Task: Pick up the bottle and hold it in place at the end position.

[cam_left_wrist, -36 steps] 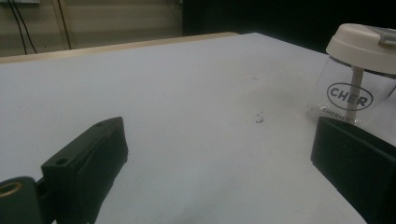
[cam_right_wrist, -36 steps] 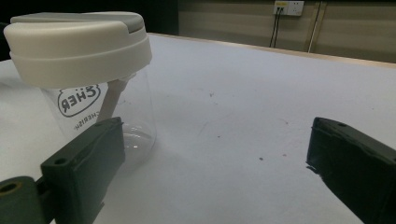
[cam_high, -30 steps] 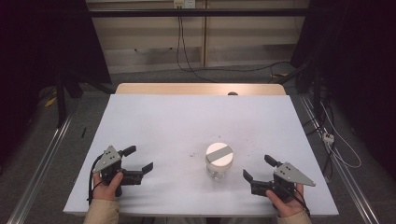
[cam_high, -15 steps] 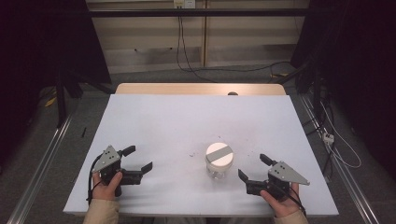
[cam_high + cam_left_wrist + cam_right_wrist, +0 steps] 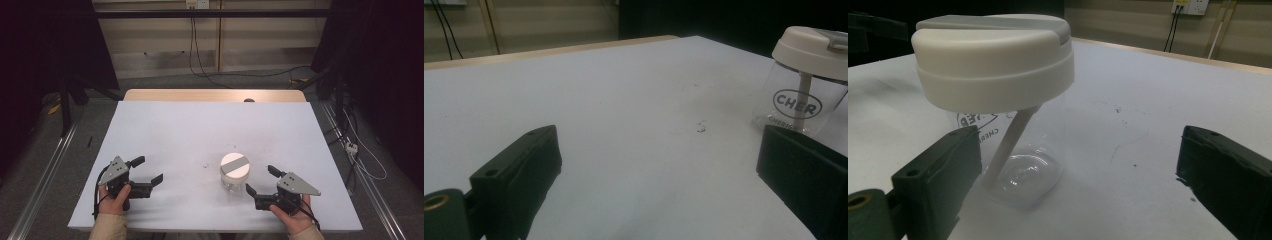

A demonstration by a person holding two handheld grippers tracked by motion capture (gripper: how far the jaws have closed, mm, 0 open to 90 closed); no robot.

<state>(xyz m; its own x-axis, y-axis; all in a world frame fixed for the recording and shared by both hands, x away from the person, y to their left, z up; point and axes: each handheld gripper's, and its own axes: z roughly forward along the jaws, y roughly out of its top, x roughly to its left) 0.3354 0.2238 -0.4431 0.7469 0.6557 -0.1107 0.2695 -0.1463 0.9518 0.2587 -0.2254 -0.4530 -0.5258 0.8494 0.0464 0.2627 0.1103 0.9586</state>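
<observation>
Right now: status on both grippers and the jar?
Left gripper open, idle, apart from jar. Right gripper open, beside the clear jar, not touching. Jar upright, white lid on. Nothing between them.

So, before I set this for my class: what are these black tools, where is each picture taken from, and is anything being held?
A person stands at a white table with a hand-held two-jaw gripper in each hand. The high view looks down from above: left gripper, right gripper. The other two pictures come from cameras riding on each gripper, looking out between its black jaws. On the table stands one clear jar with a white lid. Both grippers are open and hold nothing; the right one is closest to the jar.
</observation>
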